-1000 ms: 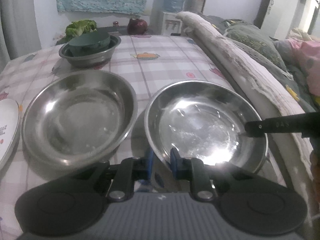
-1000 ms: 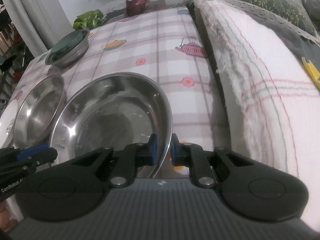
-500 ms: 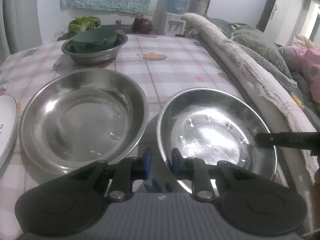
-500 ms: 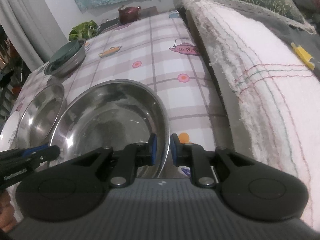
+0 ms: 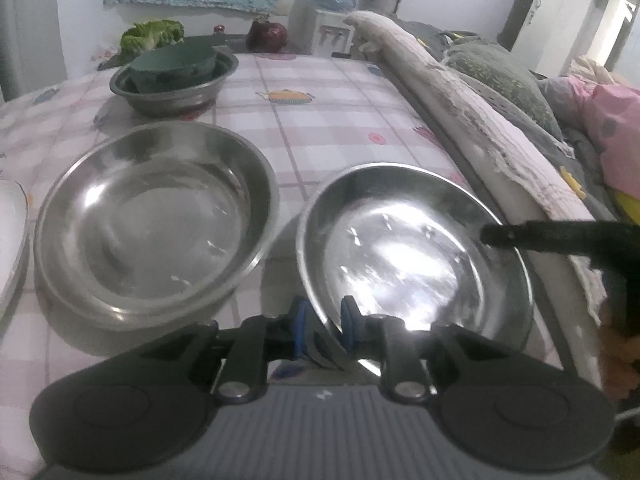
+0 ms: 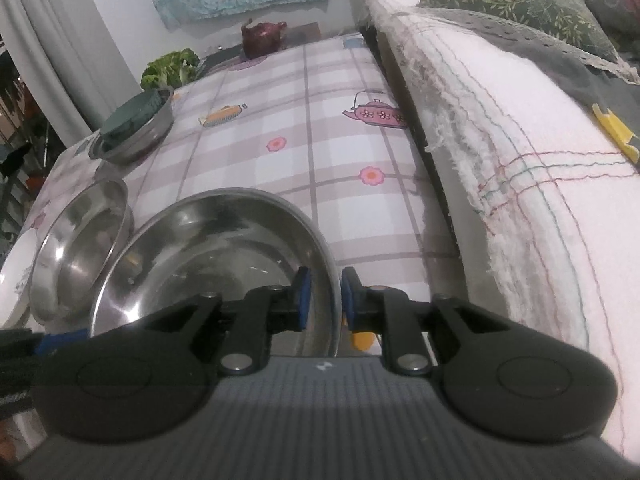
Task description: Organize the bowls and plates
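Observation:
A wide steel plate (image 5: 400, 248) sits at the right of the checked table, tilted a little with a shadow under its left side. My left gripper (image 5: 324, 328) is shut on its near rim, the rim wedged between the blue pads, and its jaws are opening. My right gripper (image 6: 324, 300) grips the right rim of the same plate (image 6: 208, 264), one pad inside and one outside, jaws also opening. One of its fingers (image 5: 520, 236) shows in the left wrist view. A second steel plate (image 5: 152, 216) lies to the left.
A steel bowl (image 5: 172, 88) holding a green bowl (image 5: 176, 64) stands at the back left. A white plate (image 5: 10, 240) pokes in at the left edge. A blanket-covered sofa edge (image 6: 500, 152) runs along the table's right side. Lettuce (image 5: 152, 36) and a dark red teapot (image 6: 262, 38) sit at the far end.
The gap between the two steel plates has widened a little. Both pairs of pads stand slightly farther apart on the rim.

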Action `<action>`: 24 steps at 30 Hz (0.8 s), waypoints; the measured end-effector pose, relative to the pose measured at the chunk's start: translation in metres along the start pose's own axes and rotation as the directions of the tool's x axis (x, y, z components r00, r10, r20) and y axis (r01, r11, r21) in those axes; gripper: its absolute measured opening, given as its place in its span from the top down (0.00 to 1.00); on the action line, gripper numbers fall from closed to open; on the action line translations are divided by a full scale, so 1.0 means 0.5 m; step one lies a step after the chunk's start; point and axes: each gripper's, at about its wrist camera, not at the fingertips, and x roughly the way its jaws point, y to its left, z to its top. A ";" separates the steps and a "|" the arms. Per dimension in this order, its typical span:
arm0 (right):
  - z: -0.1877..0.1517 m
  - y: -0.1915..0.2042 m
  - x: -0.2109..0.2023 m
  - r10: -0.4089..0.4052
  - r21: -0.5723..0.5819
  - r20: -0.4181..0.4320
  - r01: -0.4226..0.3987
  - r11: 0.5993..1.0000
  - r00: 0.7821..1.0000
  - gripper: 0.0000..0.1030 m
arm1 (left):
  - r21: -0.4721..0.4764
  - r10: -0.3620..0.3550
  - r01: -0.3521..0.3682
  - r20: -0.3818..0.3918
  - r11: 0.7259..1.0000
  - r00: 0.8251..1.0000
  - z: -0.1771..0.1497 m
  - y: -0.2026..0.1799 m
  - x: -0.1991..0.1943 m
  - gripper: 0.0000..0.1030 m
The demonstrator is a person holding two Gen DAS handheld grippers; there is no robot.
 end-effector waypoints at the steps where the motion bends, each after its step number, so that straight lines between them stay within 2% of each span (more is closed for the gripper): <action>1: -0.001 -0.002 -0.003 0.001 0.006 0.000 -0.001 1.000 1.000 0.80 | 0.001 0.003 -0.003 0.003 1.000 1.000 0.004 0.001 0.003 0.80; 13: -0.039 -0.015 -0.003 -0.004 0.079 -0.019 0.005 0.997 1.000 0.78 | 0.034 0.060 -0.060 0.002 0.998 0.998 0.020 -0.004 0.040 0.82; 19: -0.041 -0.006 -0.002 0.001 0.073 -0.012 0.000 0.997 1.000 0.85 | 0.054 0.078 -0.079 0.003 0.995 0.997 0.017 -0.016 0.046 0.85; 24: -0.045 0.010 -0.006 -0.032 0.041 -0.004 0.032 0.999 0.999 0.85 | 0.055 0.089 -0.088 -0.003 0.995 0.996 0.017 -0.020 0.044 0.85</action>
